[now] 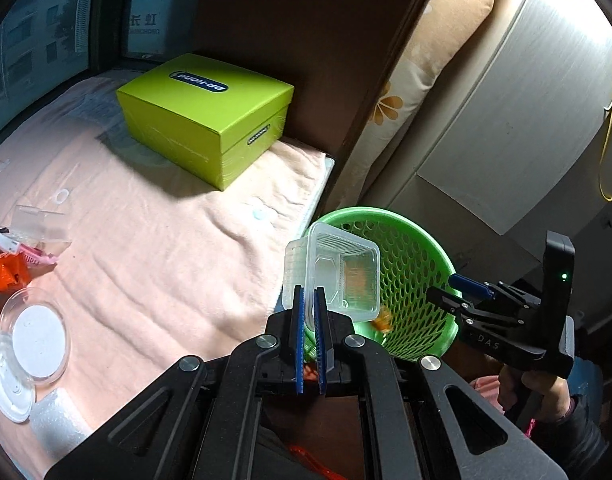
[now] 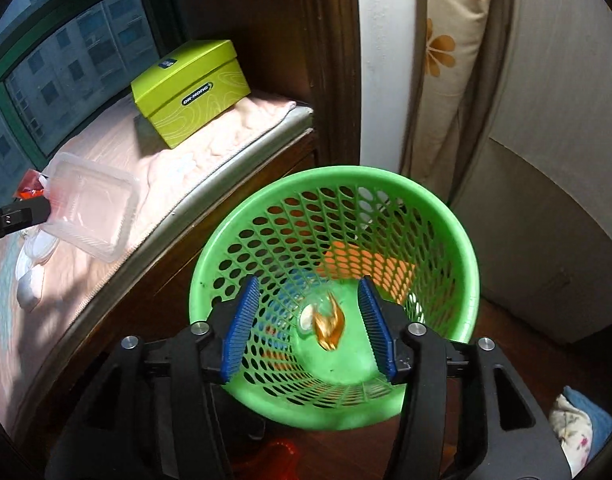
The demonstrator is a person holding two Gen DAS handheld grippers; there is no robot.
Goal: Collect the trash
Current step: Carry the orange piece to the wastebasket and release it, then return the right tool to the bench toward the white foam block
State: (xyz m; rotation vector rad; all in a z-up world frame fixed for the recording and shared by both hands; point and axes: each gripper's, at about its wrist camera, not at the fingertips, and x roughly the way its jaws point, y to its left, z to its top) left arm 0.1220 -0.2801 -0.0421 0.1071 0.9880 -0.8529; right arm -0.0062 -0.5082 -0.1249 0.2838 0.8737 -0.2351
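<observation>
My left gripper is shut on the rim of a clear plastic food container, held over the bed's edge beside a green mesh basket. In the right wrist view the same container hangs at the left, left of the basket. My right gripper is open above the basket's mouth. A blurred golden wrapper lies below, between the fingers but touching neither pad. From the left wrist view, the right gripper reaches over the basket's far rim, with the wrapper under the container.
A lime-green box sits on the pink blanket near the window. More trash lies at the left: a round clear lid, an orange wrapper, a clear tray. A floral curtain and a white cabinet stand behind the basket.
</observation>
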